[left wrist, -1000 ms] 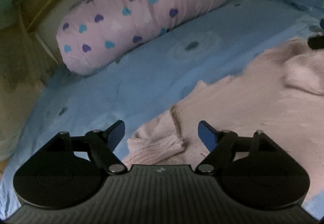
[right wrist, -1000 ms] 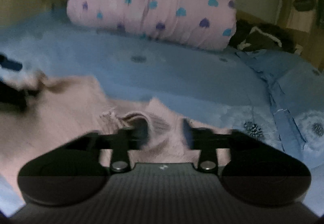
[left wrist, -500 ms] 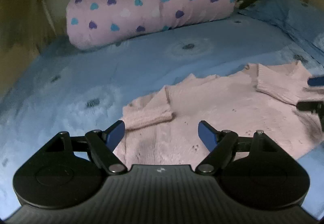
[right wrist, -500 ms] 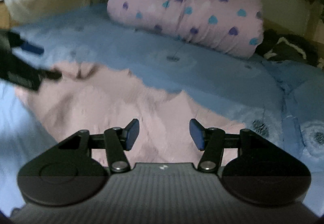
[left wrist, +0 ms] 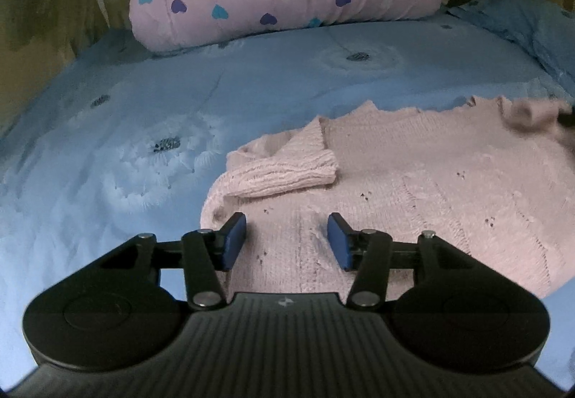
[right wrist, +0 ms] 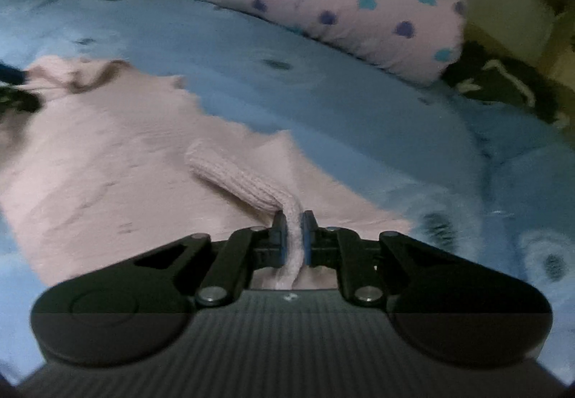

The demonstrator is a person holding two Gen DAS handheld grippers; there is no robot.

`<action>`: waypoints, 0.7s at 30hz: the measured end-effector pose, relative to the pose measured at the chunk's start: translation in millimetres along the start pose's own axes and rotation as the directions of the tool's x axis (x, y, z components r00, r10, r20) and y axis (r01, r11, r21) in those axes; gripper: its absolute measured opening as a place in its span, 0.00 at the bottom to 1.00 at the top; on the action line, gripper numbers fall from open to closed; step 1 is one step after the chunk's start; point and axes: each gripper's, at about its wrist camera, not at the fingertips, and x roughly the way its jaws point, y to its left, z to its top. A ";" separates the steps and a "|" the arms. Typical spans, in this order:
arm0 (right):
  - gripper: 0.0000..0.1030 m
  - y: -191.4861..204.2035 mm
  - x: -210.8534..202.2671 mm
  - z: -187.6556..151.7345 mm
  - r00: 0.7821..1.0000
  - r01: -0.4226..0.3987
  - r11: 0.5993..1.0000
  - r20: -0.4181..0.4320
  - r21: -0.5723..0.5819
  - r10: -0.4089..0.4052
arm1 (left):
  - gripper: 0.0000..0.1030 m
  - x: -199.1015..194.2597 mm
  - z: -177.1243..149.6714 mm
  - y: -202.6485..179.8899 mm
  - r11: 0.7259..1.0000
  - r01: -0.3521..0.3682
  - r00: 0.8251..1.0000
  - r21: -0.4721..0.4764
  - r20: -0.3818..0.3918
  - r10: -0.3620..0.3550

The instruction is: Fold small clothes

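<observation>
1. Left hand-held gripper: jaws wide apart, empty, above the near part of the pink knit sweater.
2. Right hand-held gripper: clamped on the sweater's sleeve.
3. Sweater lies flat on the blue bed.

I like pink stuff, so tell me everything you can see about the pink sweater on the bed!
The pink sweater is a small, soft-looking knit with tiny holes in its pattern. It lies spread mostly flat on the blue bedspread. One ribbed sleeve is folded in across its body. The right gripper is shut on the other sleeve, lifting it a little. The left gripper is open, just over the knit.
</observation>
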 end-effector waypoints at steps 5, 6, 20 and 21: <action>0.12 -48.9 20.6 0.5 0.974 0.227 0.956 -0.047 0.184 -0.223 | 0.56 1.2 0.6 -1.0 1.000 -0.012 1.000 0.011 0.007 0.011; 0.13 -58.7 24.4 -2.3 0.963 0.271 0.935 -0.067 0.230 -0.263 | 0.56 1.5 1.0 -0.7 1.000 -0.012 1.000 0.007 0.007 0.012; 0.15 -66.2 -44.8 -25.8 0.992 0.122 0.835 -0.064 0.536 -0.104 | 0.45 3.8 2.9 4.2 0.993 0.105 0.993 -0.060 0.054 -0.102; 0.15 -60.1 -51.0 -25.3 0.995 0.102 0.837 -0.056 0.538 -0.085 | 0.43 5.4 4.1 5.7 0.990 0.117 0.992 -0.074 0.055 -0.113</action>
